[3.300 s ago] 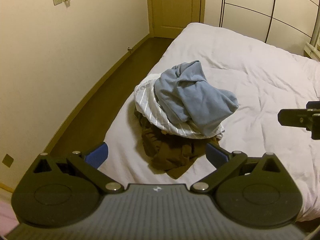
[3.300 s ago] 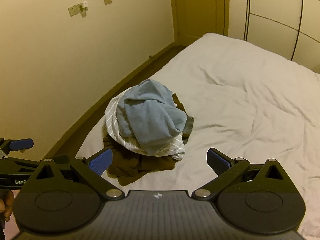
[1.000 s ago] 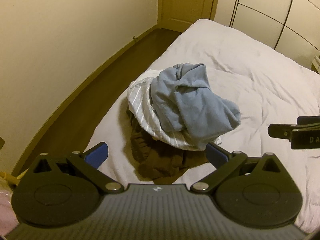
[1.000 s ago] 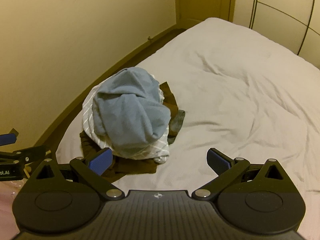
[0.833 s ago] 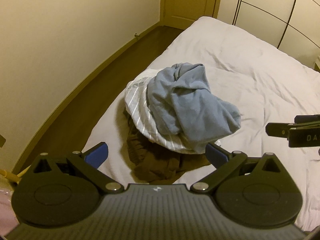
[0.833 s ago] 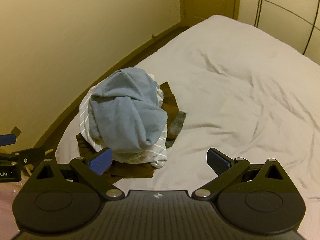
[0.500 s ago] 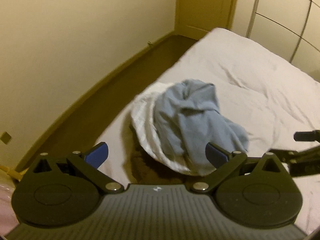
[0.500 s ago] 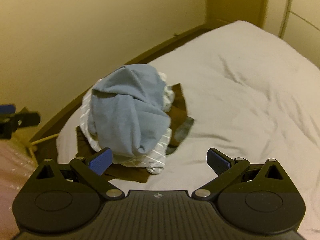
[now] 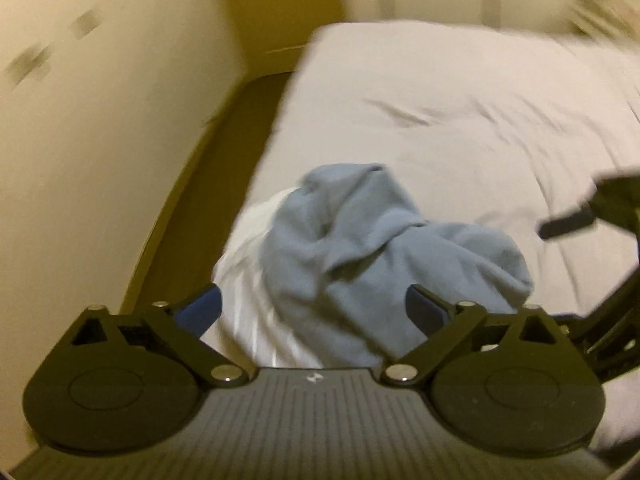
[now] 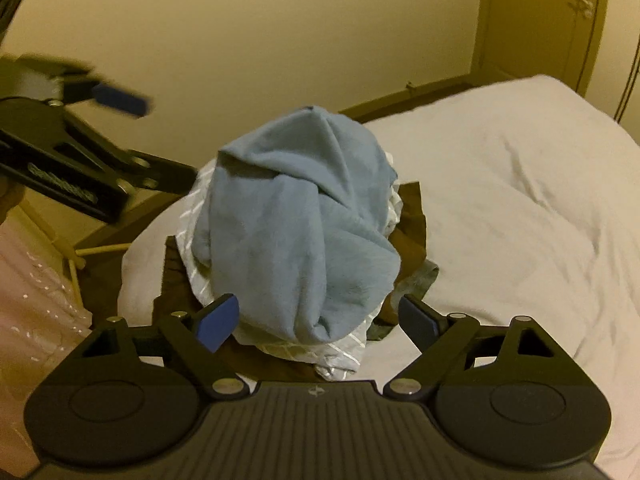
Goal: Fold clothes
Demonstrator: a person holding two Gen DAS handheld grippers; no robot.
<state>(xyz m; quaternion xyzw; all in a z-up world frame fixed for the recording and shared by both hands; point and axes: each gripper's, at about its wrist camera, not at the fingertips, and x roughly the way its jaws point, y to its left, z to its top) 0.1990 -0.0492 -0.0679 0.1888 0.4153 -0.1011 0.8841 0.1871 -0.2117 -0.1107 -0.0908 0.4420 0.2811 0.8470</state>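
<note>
A white bed (image 10: 520, 184) fills most of both views, and near its left edge, close to the wall-side corner, sits one heap of crumpled clothes. Three garments can be counted in it, with a scrap of grey-green cloth at the right that may be a fourth: a blue garment (image 10: 296, 216) bunched on top, a white striped garment (image 10: 340, 354) under it, and a dark brown garment (image 10: 412, 216) at the bottom, flat on the sheet. None lies folded; all are rumpled together. They look light, soft and limp, so they will likely sag and drag neighbours along; a good hold on the blue one would be a free edge or raised ridge at its crown, away from the striped cloth. Two grippers are present. The right gripper (image 10: 318, 318) hovers low over the heap, fingers spread wide and empty. The left gripper (image 9: 312, 310), also spread wide and holding nothing, points at the blue garment in a blurred view.
</note>
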